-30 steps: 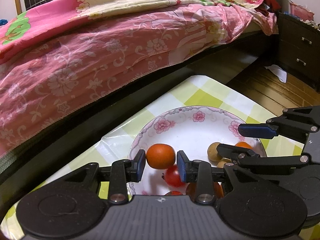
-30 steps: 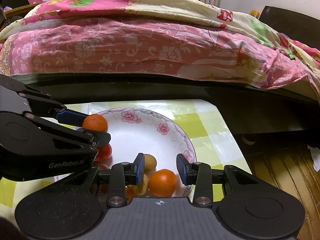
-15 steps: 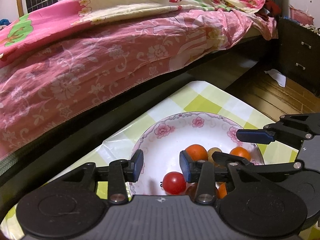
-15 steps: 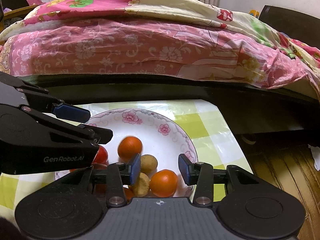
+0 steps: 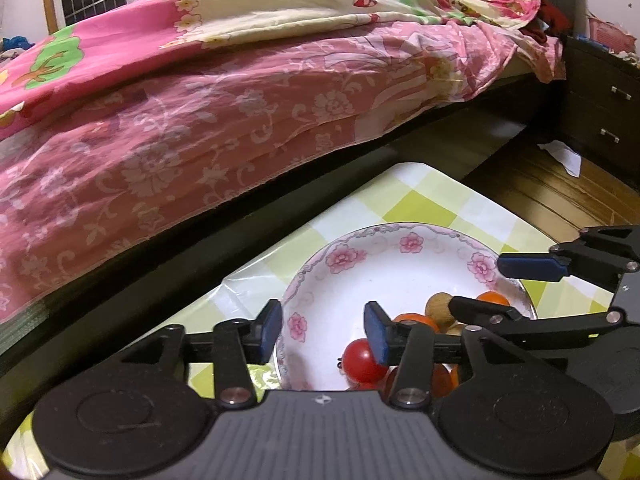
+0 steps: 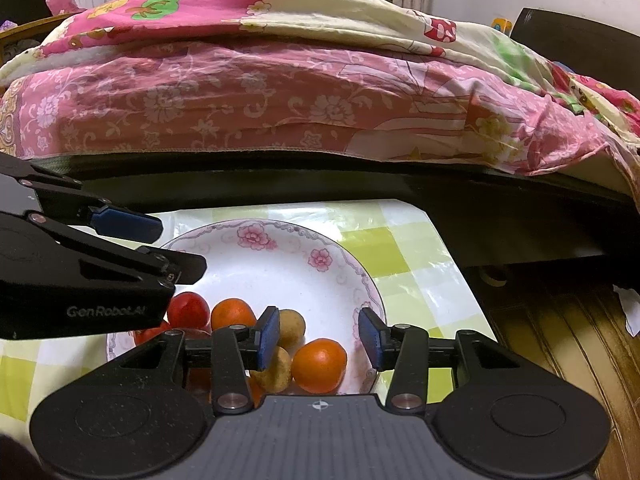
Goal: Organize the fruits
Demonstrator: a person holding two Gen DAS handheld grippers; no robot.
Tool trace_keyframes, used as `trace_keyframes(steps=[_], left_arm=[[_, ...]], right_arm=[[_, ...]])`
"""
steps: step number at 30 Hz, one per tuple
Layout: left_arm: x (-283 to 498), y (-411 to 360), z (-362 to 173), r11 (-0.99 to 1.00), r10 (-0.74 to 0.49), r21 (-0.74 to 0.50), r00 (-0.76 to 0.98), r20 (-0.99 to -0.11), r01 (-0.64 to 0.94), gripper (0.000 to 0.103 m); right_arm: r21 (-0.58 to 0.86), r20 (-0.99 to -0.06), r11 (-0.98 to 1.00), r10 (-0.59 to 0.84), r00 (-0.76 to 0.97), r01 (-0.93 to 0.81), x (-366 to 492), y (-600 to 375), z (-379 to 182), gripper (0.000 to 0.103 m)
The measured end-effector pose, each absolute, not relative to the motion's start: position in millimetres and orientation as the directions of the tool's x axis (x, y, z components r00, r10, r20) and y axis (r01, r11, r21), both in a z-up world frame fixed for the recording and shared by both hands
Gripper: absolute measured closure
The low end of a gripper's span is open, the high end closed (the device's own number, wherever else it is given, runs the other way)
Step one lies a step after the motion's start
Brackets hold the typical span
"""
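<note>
Left tool point(image 5: 323, 333) spread, empty, over plate point(image 5: 352, 280); right tool point(image 6: 318, 332) spread above orange point(image 6: 319, 365); tomato point(image 5: 362, 361) below left tool.

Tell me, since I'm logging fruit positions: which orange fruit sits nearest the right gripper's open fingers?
The orange fruit at the plate's near rim, just below the right gripper. The other orange one lies further left, beside the red tomato.

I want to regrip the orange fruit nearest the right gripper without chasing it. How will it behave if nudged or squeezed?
The orange fruit looks round and smooth, so a sideways nudge would probably roll it across the glossy plate. The brown fruit touching its left side may stop it there. It seems firm and light; the open right gripper should straddle it.
</note>
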State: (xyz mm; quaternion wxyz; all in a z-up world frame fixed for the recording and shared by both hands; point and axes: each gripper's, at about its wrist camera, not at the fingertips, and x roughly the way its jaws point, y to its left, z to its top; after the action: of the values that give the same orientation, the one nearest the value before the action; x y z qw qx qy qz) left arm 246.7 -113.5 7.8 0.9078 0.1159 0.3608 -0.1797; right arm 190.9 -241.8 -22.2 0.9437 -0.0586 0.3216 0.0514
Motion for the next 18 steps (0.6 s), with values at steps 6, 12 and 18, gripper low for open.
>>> trace_keyframes(steps=[6,12,18], left_arm=[[243.9,-107.3,9.8,0.922,-0.215,0.092,0.693,-0.689,0.377,0.037],[241.8,-103.0,6.8,0.934,-0.179,0.102,0.694,-0.697,0.344,0.031],[237.8,-99.3,8.5,0.945,-0.162,0.096,0.7,-0.696,0.314,0.022]], right_arm=[[-0.041,-0.618,0.994,0.055,0.784,-0.103,190.7,-247.5,-19.5,0.058],[-0.043,-0.616,0.995,0.047,0.786,-0.094,188.0,-247.1,-17.9,0.055],[-0.044,-0.617,0.996,0.033,0.786,-0.076,186.1,-248.2,-15.9,0.053]])
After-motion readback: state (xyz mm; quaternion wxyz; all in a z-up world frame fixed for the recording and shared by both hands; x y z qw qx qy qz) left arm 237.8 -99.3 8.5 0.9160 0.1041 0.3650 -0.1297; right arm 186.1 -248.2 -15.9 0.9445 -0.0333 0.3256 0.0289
